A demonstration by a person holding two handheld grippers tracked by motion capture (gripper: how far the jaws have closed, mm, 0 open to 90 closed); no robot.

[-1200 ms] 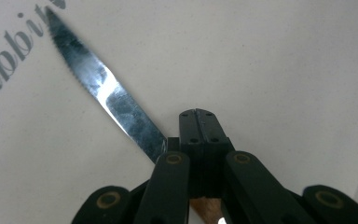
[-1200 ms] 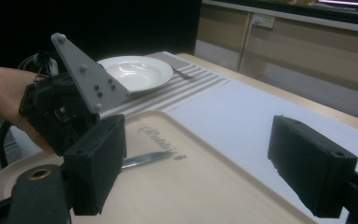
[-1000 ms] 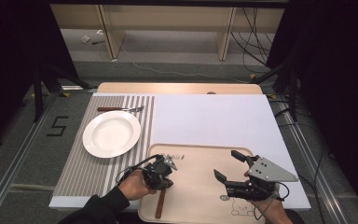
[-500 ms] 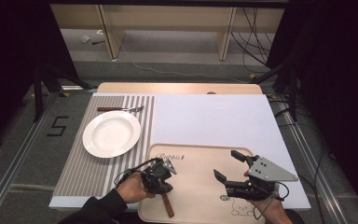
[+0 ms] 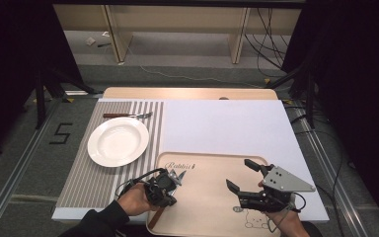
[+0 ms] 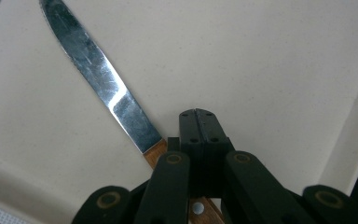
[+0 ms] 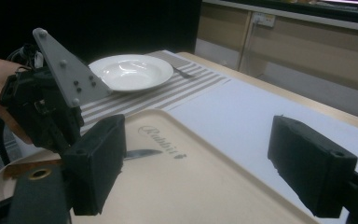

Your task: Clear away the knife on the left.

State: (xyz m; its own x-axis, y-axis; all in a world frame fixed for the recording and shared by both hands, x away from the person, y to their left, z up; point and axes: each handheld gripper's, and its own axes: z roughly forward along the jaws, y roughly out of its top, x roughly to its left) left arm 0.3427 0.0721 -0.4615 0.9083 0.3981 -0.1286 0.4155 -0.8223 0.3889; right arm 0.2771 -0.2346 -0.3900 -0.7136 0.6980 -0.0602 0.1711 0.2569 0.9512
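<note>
A table knife (image 6: 98, 74) with a wooden handle lies low over the beige tray (image 5: 212, 154). My left gripper (image 5: 175, 180) is over the tray's near left corner, its jaws (image 6: 198, 116) closed tight with the handle running under and between them. The handle's end (image 5: 155, 217) sticks out toward the person. The blade (image 7: 142, 153) shows beside the tray's "Rabbit" print. My right gripper (image 5: 240, 174) hovers over the right side of the tray, jaws wide apart (image 7: 200, 163), nothing between them.
A white plate (image 5: 118, 140) sits on the striped placemat (image 5: 84, 177) left of the tray, with a fork (image 5: 126, 115) beyond it. A white sheet (image 5: 222, 123) covers the table behind the tray. The table's near edge is just below both hands.
The left hand has turned, and the knife's handle has swung from pointing near-right to near-left. The right gripper has stayed put.
</note>
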